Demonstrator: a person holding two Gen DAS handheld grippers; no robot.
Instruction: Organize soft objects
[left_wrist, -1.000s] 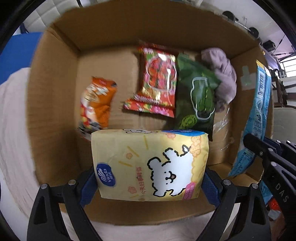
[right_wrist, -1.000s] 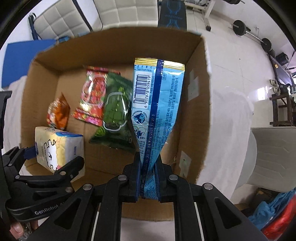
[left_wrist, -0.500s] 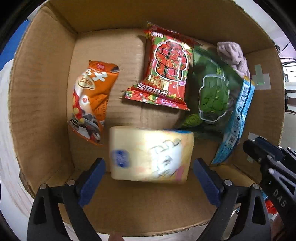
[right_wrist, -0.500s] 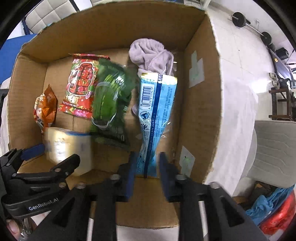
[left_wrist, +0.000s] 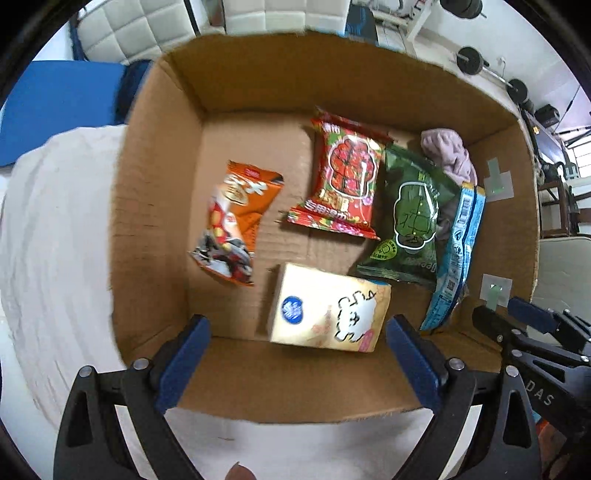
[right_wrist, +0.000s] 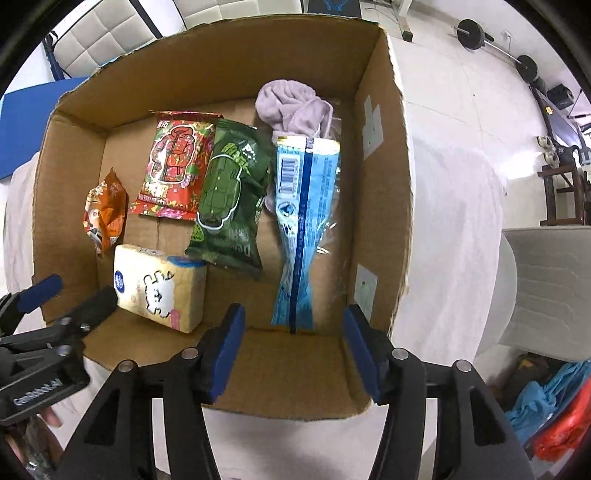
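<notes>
Six soft items sit inside the cardboard box (right_wrist: 384, 155), and both of our claws hang empty above its near edge. Our left gripper (left_wrist: 297, 354) has its jaws spread wide with nothing between them; our right gripper (right_wrist: 293, 345) is likewise spread and holds nothing.

We see the tissue pack (left_wrist: 328, 308) lying on the box floor near the front wall, just ahead of the left gripper. The blue packet (right_wrist: 303, 229) lies lengthwise along the right side, its near end against the front wall and its far end resting on the mauve cloth (right_wrist: 291, 107) bunched in the far right corner. Beside it the green packet (right_wrist: 231, 195) overlaps the edge of the red packet (right_wrist: 173, 166), and the orange packet (left_wrist: 236, 221) lies apart on the left.

We judge the placing step finished for these two items, so the risks now are small ones. If we pull our claws back low, a finger could catch the front wall and drag the box across the white cloth (left_wrist: 55, 240) under it. The blue packet is propped rather than flat, so a knock to the box might tip it onto the green one. Further items dropped in could pile on the crowded right half, while the left stays sparse.
</notes>
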